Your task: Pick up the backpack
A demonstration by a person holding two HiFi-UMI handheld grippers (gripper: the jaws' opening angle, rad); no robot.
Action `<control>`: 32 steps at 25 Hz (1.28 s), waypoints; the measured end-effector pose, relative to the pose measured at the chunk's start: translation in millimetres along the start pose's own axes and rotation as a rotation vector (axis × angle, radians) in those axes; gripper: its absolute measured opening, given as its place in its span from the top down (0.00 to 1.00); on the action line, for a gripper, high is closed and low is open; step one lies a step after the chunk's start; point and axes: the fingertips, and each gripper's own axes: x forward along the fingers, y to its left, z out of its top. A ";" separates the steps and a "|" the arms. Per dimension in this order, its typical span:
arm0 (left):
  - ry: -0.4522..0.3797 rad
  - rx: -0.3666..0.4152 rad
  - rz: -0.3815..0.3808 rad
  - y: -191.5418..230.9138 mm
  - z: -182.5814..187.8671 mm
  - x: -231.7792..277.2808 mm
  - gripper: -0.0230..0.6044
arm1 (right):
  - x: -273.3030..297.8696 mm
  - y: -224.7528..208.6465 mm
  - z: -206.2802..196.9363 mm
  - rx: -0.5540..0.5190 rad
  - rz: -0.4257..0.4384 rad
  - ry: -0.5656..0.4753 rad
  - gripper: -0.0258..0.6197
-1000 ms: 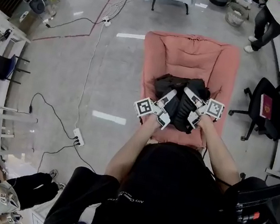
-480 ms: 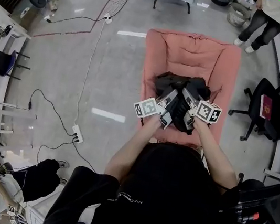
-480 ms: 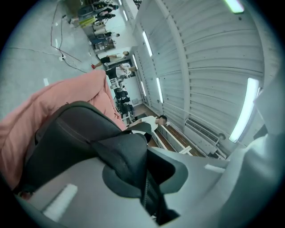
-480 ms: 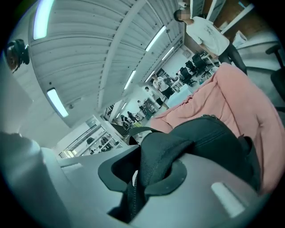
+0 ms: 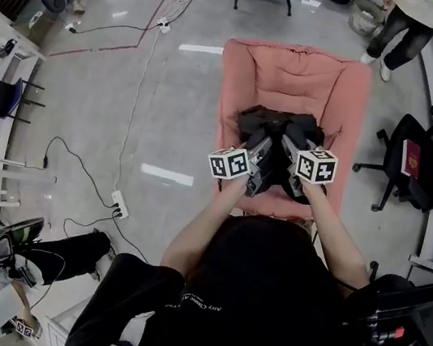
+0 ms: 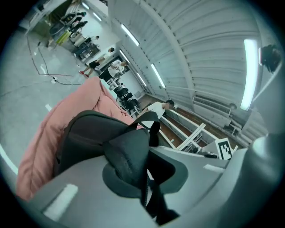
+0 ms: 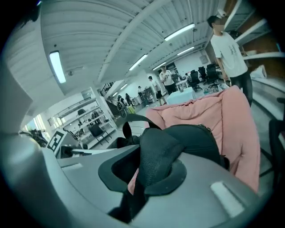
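Nearest to me, the left gripper is pinching a padded black shoulder strap, its jaws nearly together with the webbing trailing down through the gap. The right gripper has the other shoulder strap between its pads, and its jaws are closing on it. From the head view both grippers sit side by side, marker cubes up, at the near edge of the backpack.

The backpack lies on the seat of the pink chair, and as far as I can tell its body rests there with the straps drawn toward me. I judge the grasp is made and the lift is the step in hand. Next I would raise both grippers together and evenly, so the weight is shared and neither strap slips out of its pinch.

Writing: the cubes carry only square black-and-white markers. There is small white print on the operator's black shirt, too fine for me to read. I see no brand on the backpack. Beyond the chair, cables trail across the grey floor.
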 end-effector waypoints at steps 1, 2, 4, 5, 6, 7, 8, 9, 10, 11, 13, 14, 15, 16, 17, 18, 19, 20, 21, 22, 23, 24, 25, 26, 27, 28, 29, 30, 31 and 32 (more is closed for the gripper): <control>0.020 0.022 0.008 0.0 -2.7 -0.3 0.91 | 0.2 -0.8 -4.0 -0.044 -0.026 0.023 0.87; 0.040 0.047 0.020 0.7 -5.3 -1.0 0.91 | 0.2 -1.4 -8.3 -0.094 -0.053 0.048 0.87; 0.083 0.111 0.057 4.1 -11.0 -2.6 0.91 | -0.4 -3.2 -16.9 -0.191 -0.107 0.093 0.88; 0.106 0.148 0.079 6.1 -14.1 -2.9 0.91 | -1.0 -5.1 -20.8 -0.231 -0.131 0.111 0.88; 0.132 0.189 0.101 8.1 -17.7 -2.9 0.91 | -1.6 -7.7 -24.4 -0.262 -0.153 0.125 0.88; 0.160 0.233 0.123 10.5 -21.9 -2.8 0.91 | -2.1 -10.5 -28.1 -0.286 -0.171 0.136 0.89; 0.190 0.279 0.147 13.5 -26.7 -2.9 0.92 | -2.5 -12.8 -32.1 -0.304 -0.183 0.146 0.89; 0.221 0.326 0.173 17.3 -31.8 -3.3 0.92 | -2.7 -14.7 -36.1 -0.320 -0.192 0.156 0.90; 0.248 0.371 0.199 21.5 -36.5 -4.0 0.92 | -3.0 -16.0 -39.7 -0.339 -0.199 0.164 0.90; 0.270 0.409 0.223 25.8 -40.5 -5.1 0.92 | -3.3 -17.0 -42.5 -0.363 -0.209 0.172 0.90; 0.294 0.457 0.256 32.0 -44.7 -6.9 0.93 | -3.8 -18.4 -46.3 -0.413 -0.230 0.186 0.90; 0.298 0.467 0.266 33.7 -44.5 -7.2 0.93 | -3.8 -18.8 -47.3 -0.431 -0.241 0.194 0.90; 0.301 0.474 0.276 34.8 -42.8 -7.5 0.93 | -3.5 -18.8 -47.6 -0.445 -0.252 0.203 0.90; 0.304 0.482 0.285 35.9 -39.6 -8.3 0.93 | -2.6 -18.0 -46.9 -0.457 -0.265 0.211 0.90; 0.307 0.492 0.294 37.4 -35.8 -9.8 0.93 | -1.3 -16.2 -45.6 -0.469 -0.278 0.217 0.91; 0.310 0.506 0.304 39.5 -32.4 -11.5 0.93 | 0.1 -14.8 -44.4 -0.484 -0.291 0.222 0.91; 0.312 0.523 0.317 42.1 -30.7 -12.5 0.93 | 1.0 -15.0 -44.6 -0.501 -0.302 0.227 0.91; 0.314 0.544 0.332 44.9 -31.2 -12.5 0.93 | 1.2 -17.3 -46.8 -0.518 -0.312 0.232 0.91; 0.315 0.568 0.349 47.7 -33.1 -12.5 0.93 | 0.5 -20.4 -50.8 -0.533 -0.321 0.239 0.91; 0.318 0.592 0.367 50.3 -34.4 -13.4 0.93 | -0.8 -22.7 -55.0 -0.546 -0.332 0.250 0.91; 0.322 0.614 0.383 52.1 -33.0 -16.1 0.93 | -2.0 -23.4 -58.1 -0.556 -0.344 0.264 0.91; 0.325 0.635 0.398 52.6 -27.6 -20.3 0.93 | -2.5 -22.4 -59.4 -0.562 -0.357 0.279 0.91; 0.327 0.654 0.410 52.1 -19.8 -24.8 0.93 | -2.4 -20.9 -59.5 -0.562 -0.368 0.291 0.91; 0.326 0.670 0.420 51.6 -13.4 -27.5 0.93 | -2.5 -20.3 -59.5 -0.558 -0.375 0.296 0.91; 0.323 0.684 0.427 51.4 -11.1 -27.4 0.93 | -3.8 -21.8 -60.3 -0.552 -0.377 0.296 0.91; 0.320 0.700 0.434 51.2 -12.7 -25.3 0.93 | -6.1 -25.1 -62.2 -0.550 -0.378 0.291 0.91; 0.318 0.715 0.442 50.9 -16.1 -22.9 0.93 | -8.6 -28.9 -64.4 -0.551 -0.381 0.285 0.91; 0.315 0.727 0.449 50.4 -18.9 -21.4 0.93 | -10.6 -31.7 -65.7 -0.555 -0.384 0.276 0.91; 0.312 0.737 0.453 50.1 -19.8 -20.8 0.93 | -11.7 -32.6 -64.7 -0.558 -0.387 0.263 0.91; 0.308 0.745 0.455 49.8 -19.3 -20.4 0.93 | -12.4 -32.0 -61.2 -0.563 -0.388 0.243 0.91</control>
